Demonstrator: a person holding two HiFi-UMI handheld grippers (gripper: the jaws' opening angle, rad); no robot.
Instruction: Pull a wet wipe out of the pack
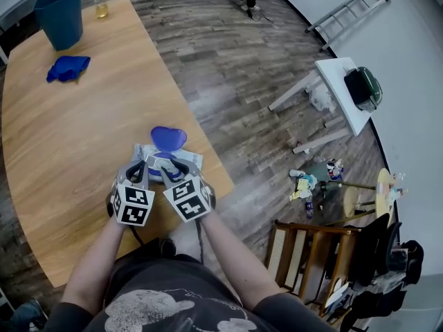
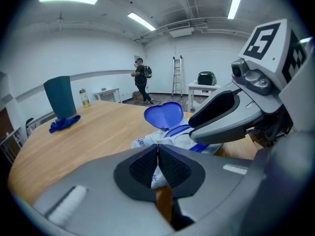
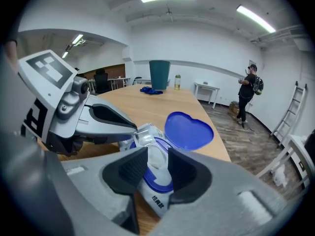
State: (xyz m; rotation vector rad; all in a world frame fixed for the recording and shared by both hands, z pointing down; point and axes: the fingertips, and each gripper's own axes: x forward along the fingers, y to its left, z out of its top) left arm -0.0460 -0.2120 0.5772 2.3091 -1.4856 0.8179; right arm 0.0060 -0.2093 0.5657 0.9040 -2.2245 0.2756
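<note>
The wet wipe pack (image 1: 192, 159) lies near the front edge of the wooden table (image 1: 69, 137), its blue heart-shaped lid (image 1: 168, 138) flipped open toward the far side. My left gripper (image 1: 140, 164) is shut on the crinkled left corner of the pack (image 3: 157, 200); its tips (image 3: 135, 129) pinch the film. My right gripper (image 3: 157, 168) hangs over the oval opening, jaws apart. A white wipe (image 3: 156, 157) stands up between its pads, and I see no firm squeeze on it. In the left gripper view the pack (image 2: 147, 140) and lid (image 2: 164, 114) lie just past my left gripper (image 2: 157, 156).
A blue bin (image 1: 61, 14), a blue cloth (image 1: 68, 68) and a bottle (image 1: 101, 1) stand at the table's far end. The table's rounded edge runs just right of the pack. A person (image 3: 244, 98) stands far off, near a ladder (image 1: 349, 7) and a white side table (image 1: 342, 92).
</note>
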